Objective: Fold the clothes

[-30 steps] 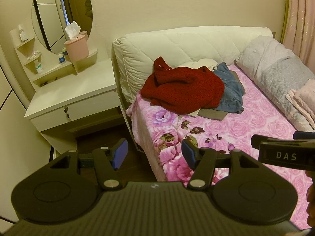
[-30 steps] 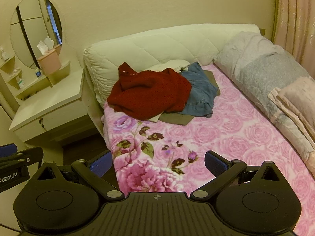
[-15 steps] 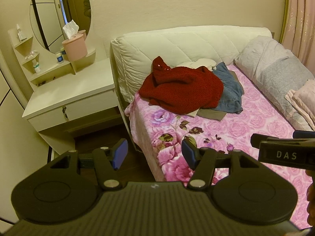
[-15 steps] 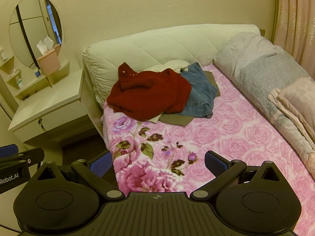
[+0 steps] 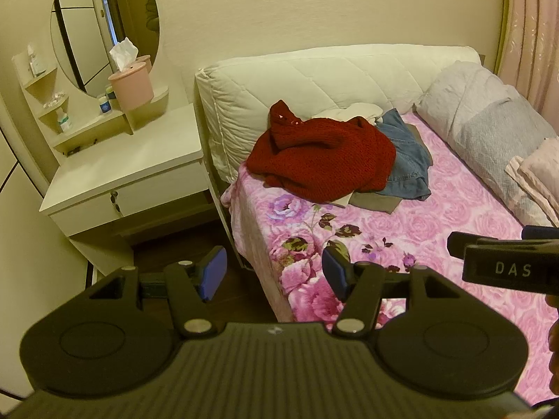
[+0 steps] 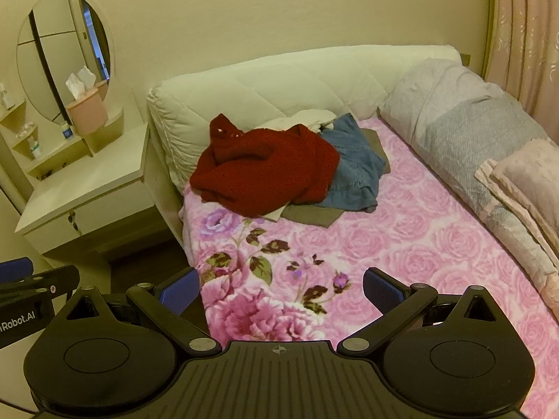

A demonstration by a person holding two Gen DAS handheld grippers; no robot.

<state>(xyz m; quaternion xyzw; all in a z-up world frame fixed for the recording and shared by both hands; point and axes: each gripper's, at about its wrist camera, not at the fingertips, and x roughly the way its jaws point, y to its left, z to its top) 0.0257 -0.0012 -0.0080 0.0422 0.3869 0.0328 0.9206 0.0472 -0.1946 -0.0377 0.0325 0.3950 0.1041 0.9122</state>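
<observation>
Clothes wait far ahead of you: your left gripper and right gripper hang with fingers spread and empty over the bed's near edge. Beyond, the red sweater lies heaped over the jeans by the headboard, slightly left of your right gripper.

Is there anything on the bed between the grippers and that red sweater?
Nothing visible: only bare floral blanket lies between the open left gripper, the open right gripper and the red sweater.
</observation>
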